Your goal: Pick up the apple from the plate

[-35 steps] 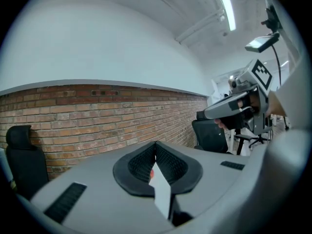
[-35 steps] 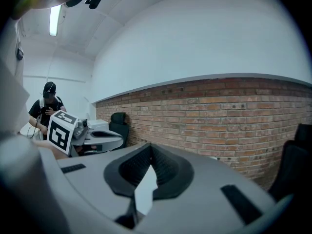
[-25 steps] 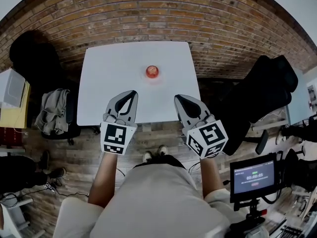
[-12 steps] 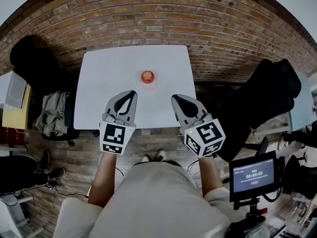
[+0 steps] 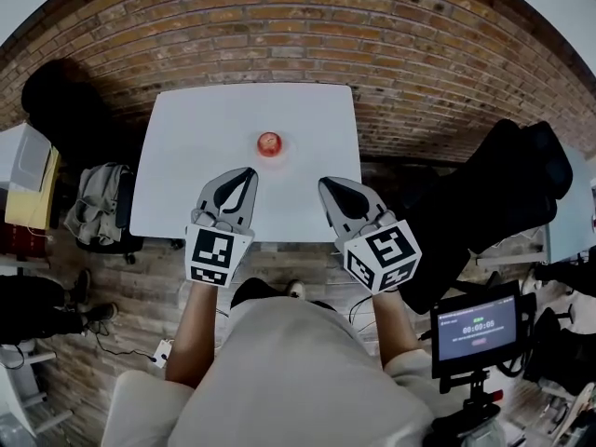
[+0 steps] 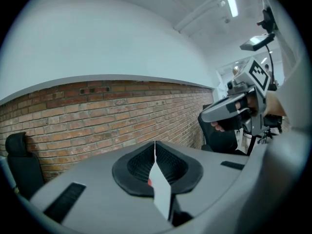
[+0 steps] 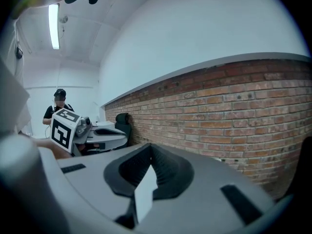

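A small red apple [image 5: 269, 143] sits on a pale plate [image 5: 281, 152] that hardly stands out from the white table [image 5: 186, 156], near the table's middle. My left gripper [image 5: 248, 173] is over the table's near edge, short of the apple and slightly left of it, jaws shut and empty. My right gripper [image 5: 327, 184] hangs level with it, to the apple's right, also shut and empty. In the left gripper view the closed jaws [image 6: 155, 147] show only a red sliver of apple [image 6: 149, 182] through their gap. The right gripper view shows closed jaws [image 7: 150, 149].
A brick wall [image 5: 372, 45] runs behind the table. A black chair [image 5: 494, 194] stands to the right, and a chair draped with grey clothes [image 5: 98, 208] to the left. A monitor on a stand [image 5: 475, 329] is at lower right. A person [image 7: 59, 106] stands far off.
Both grippers have come forward together over the table's near edge, toward the apple. The table and apple now sit lower and further left in the head view. The jaws have stayed shut.
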The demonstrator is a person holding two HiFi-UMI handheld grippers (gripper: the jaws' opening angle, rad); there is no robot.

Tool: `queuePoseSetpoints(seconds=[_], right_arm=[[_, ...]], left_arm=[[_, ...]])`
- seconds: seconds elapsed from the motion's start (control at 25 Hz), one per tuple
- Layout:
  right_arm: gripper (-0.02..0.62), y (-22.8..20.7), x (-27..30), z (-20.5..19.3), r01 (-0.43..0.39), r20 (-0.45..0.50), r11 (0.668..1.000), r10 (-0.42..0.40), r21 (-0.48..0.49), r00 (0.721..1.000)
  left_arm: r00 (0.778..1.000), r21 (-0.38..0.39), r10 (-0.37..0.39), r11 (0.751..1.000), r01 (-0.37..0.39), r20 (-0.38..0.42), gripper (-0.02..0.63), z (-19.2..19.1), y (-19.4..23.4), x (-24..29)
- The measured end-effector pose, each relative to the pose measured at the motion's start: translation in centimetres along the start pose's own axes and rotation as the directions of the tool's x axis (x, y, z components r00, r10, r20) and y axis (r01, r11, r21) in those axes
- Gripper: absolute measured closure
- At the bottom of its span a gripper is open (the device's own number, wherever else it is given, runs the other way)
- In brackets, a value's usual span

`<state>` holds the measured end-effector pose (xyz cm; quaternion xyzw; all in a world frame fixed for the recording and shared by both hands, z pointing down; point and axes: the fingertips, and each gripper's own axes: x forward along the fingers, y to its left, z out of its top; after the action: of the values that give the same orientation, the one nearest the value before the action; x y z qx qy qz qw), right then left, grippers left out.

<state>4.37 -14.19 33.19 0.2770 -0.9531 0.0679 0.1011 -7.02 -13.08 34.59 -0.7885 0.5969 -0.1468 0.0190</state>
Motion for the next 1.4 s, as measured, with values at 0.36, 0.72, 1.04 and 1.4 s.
queuePoseSetpoints(seconds=[0.36, 0.72, 1.04, 1.4], right_arm=[[0.594, 0.0, -0.1, -0.7, -0.021, 0.007, 1.0, 0.021, 0.013, 1.0], [0.594, -2.0, 1.0, -1.7, 0.013, -0.025, 0.999, -0.012, 0.036, 1.0], [0.594, -3.8, 4.2, -2.3, 0.057, -0.06, 0.997, -0.054, 0.058, 0.997], [0.594, -4.9, 7.2, -3.1, 0.12, -0.102, 0.988, -0.11, 0.096, 0.989]], left_arm=[[0.999, -0.001, -0.005, 1.0, 0.005, -0.036, 0.598, -1.0, -0.8, 0.2], [0.996, -0.014, -0.05, 0.999, 0.05, -0.071, 0.574, -2.4, -0.6, 3.0], [0.986, -0.023, -0.117, 0.993, 0.115, -0.115, 0.523, -4.5, 1.1, 6.6], [0.959, -0.03, -0.215, 0.977, 0.213, -0.183, 0.465, -7.4, 2.9, 10.0]])
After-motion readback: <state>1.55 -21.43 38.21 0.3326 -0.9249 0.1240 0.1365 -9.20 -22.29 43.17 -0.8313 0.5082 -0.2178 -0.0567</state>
